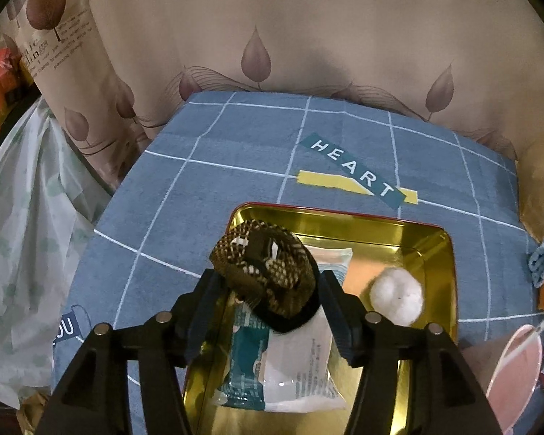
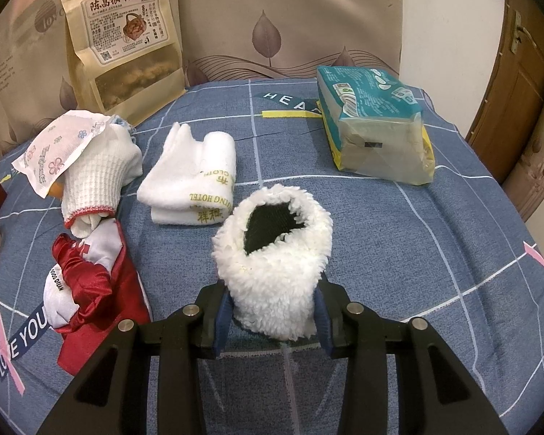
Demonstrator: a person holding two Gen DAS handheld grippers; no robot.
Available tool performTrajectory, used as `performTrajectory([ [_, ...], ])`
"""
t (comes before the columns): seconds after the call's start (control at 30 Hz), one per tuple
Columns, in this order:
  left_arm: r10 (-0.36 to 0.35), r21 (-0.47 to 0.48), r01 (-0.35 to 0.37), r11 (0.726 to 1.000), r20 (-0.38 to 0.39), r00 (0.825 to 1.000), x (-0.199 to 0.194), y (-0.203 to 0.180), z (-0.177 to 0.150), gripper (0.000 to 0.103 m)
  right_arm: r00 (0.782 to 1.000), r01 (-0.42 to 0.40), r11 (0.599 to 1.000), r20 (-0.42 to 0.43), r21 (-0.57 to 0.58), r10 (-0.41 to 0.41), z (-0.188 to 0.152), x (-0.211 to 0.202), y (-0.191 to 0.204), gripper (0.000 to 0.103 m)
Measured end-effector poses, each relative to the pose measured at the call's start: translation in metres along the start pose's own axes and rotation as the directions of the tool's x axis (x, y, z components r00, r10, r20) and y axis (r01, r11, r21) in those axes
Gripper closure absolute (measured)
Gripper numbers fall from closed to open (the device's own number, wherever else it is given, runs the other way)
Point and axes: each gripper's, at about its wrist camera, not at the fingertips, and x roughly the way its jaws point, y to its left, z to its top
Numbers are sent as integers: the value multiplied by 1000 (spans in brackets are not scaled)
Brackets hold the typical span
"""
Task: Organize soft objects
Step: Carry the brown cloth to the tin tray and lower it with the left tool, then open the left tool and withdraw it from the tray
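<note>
My left gripper [image 1: 268, 290] pinches the brown checked hair scrunchie [image 1: 268, 270]; I should lower it gently into the gold tin tray [image 1: 435, 253]. My right gripper [image 2: 272, 308] squeezes the fluffy white fleece cuff [image 2: 272, 253].

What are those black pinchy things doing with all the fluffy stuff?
A person is tidying soft things with a pincher in each hand. The left gripper is squeezing a brown-and-cream patterned hair scrunchie above a gold tin tray, which already has a tissue packet and a white cotton ball in it. The right gripper is holding a fluffy white cuff with a black lining over the blue bedspread. A folded white towel and a white sock wait nearby.
</note>
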Motion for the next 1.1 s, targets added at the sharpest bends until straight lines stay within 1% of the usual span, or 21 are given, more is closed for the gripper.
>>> performTrajectory([
  [0.1, -4, 0, 4, 1000, 18, 1000, -11, 1, -2, 45, 1000, 1, 1000, 0, -1, -1, 1, 0, 2, 66],
  [0.2, -1, 12, 0, 1000, 58, 998, -30, -1, -7, 45, 1000, 5, 1000, -1, -4, -5, 1, 1, 2, 66],
  [0.3, -17, 6, 16, 1000, 104, 994, -54, -1, -18, 45, 1000, 9, 1000, -2, -7, -9, 1, 0, 2, 66],
  [0.37, -12, 10, 10, 1000, 146, 989, -72, -3, -28, 45, 1000, 11, 1000, -2, -8, -11, 1, 1, 3, 66],
  [0.47, 26, 12, -29, 1000, 193, 981, -94, -3, -44, 45, 1000, 11, 1000, -2, -8, -11, 1, 1, 0, 66],
  [0.63, 56, -5, -57, 998, 253, 966, -119, 2, -74, 45, 1000, 15, 1000, -3, -18, -15, 0, 0, 1, 66],
  [0.83, 161, -10, -166, 986, 293, 942, -130, 9, -112, 45, 999, 36, 998, -8, -52, -36, 1, -1, 5, 68],
  [0.97, 161, -22, -162, 987, 286, 945, -127, 14, -131, 44, 998, 51, 997, -16, -65, -53, 3, -2, 5, 70],
  [1.1, 152, -21, -152, 988, 280, 948, -123, 16, -141, 44, 998, 63, 996, -20, -66, -64, 7, -8, 4, 72],
])
